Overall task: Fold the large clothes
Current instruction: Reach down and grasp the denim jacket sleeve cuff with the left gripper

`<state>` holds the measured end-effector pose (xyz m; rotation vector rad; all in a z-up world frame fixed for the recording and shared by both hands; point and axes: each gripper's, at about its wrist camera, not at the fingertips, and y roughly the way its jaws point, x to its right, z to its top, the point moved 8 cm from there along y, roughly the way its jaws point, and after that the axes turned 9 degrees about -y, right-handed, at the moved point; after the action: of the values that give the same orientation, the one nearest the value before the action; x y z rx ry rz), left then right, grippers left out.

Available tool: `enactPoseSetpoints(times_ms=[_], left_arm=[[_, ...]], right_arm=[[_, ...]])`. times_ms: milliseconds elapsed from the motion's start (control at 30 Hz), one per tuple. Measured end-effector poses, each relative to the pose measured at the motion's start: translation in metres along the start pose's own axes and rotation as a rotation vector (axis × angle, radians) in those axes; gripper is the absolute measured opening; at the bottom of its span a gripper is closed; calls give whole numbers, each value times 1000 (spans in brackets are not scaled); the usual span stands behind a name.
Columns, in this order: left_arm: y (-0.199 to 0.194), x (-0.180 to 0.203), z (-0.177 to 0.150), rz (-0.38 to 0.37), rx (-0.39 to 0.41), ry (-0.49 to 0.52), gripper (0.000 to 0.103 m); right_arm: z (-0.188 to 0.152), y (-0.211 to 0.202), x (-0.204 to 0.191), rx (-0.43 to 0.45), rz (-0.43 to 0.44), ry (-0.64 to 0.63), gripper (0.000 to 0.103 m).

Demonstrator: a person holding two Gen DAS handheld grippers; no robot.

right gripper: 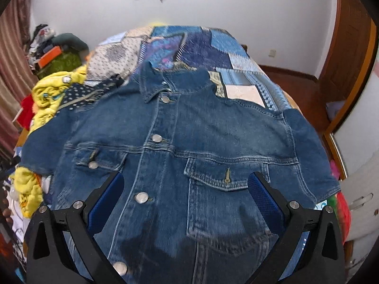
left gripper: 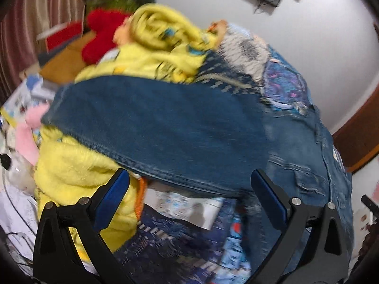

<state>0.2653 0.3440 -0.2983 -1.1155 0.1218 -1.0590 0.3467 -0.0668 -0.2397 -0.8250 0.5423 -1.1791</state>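
With both the left gripper (left gripper: 189, 184) and right gripper (right gripper: 186, 187) spread wide and empty, we judge the denim jacket (right gripper: 189, 127), lying front-up on the patchwork bedspread (right gripper: 203, 47), heavy and stiff, probably best pinched at its thick sleeve hem (left gripper: 146, 163).

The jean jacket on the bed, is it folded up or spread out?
Spread out. The denim jacket lies front up on the patchwork bedspread, buttoned, collar and both chest pockets showing, sleeves out to each side. No fold yet.
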Motion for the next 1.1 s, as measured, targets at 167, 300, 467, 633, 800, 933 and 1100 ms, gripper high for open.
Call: enactPoseSetpoints(times_ms=[167, 300, 467, 633, 800, 933, 1100], left_arm=[[37, -45, 13, 11, -93, -171, 97], [58, -68, 24, 15, -118, -263, 88], [64, -78, 34, 22, -103, -284, 71], [75, -85, 43, -3, -119, -330, 69], [81, -89, 40, -35, -171, -411, 69], [72, -72, 25, -83, -229, -409, 69], [57, -41, 7, -159, -266, -384, 69]], right_arm=[[7, 14, 3, -23, -19, 8, 103], [9, 27, 2, -52, -4, 26, 103], [4, 35, -1, -83, 18, 33, 103], [5, 34, -1, -85, 38, 60, 103], [5, 25, -1, -70, 71, 103, 103], [3, 15, 1, -55, 71, 117, 103], [-1, 8, 6, -53, 76, 133, 103]])
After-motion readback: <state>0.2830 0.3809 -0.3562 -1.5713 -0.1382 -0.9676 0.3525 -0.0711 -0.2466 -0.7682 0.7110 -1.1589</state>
